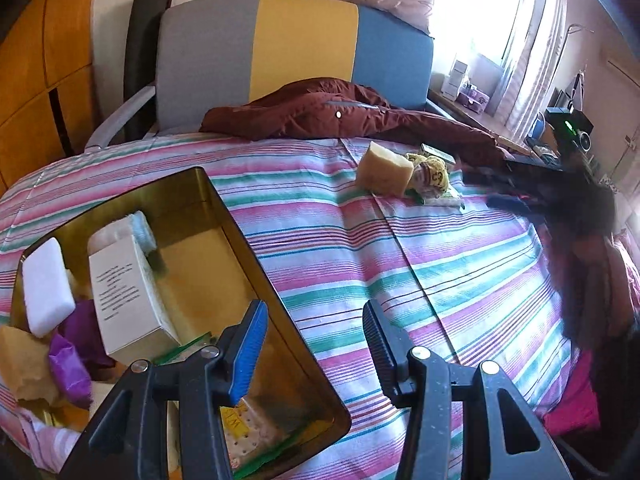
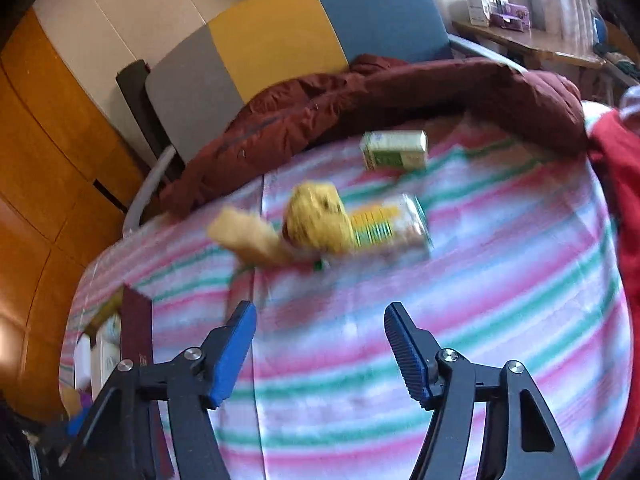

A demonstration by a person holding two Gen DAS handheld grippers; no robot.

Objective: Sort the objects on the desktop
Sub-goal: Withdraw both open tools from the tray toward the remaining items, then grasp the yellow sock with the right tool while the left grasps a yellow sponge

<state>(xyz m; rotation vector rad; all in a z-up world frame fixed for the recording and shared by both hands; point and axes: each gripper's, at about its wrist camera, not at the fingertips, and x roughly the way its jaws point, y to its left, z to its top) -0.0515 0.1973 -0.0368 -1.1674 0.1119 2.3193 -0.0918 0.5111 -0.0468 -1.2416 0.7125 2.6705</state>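
Observation:
My left gripper (image 1: 316, 312) is open and empty, at the right edge of a gold tin box (image 1: 208, 188) that holds a white box (image 1: 124, 292), a white sponge (image 1: 46, 284), purple packets (image 1: 70, 368) and other items. A yellow sponge (image 1: 384, 168), a yellow ball-like object (image 1: 430, 170) and a green-yellow packet (image 1: 440, 196) lie further off on the striped cloth. My right gripper (image 2: 320, 312) is open and empty, short of the sponge (image 2: 248, 236), the yellow ball (image 2: 316, 216), the packet (image 2: 392, 224) and a small green-white carton (image 2: 394, 148). The right wrist view is blurred.
A dark red jacket (image 1: 328, 112) lies along the table's far edge before a grey, yellow and blue chair (image 1: 296, 44). A dark furry sleeve (image 1: 568, 188) reaches in from the right. The tin box (image 2: 136, 320) shows at the left in the right wrist view.

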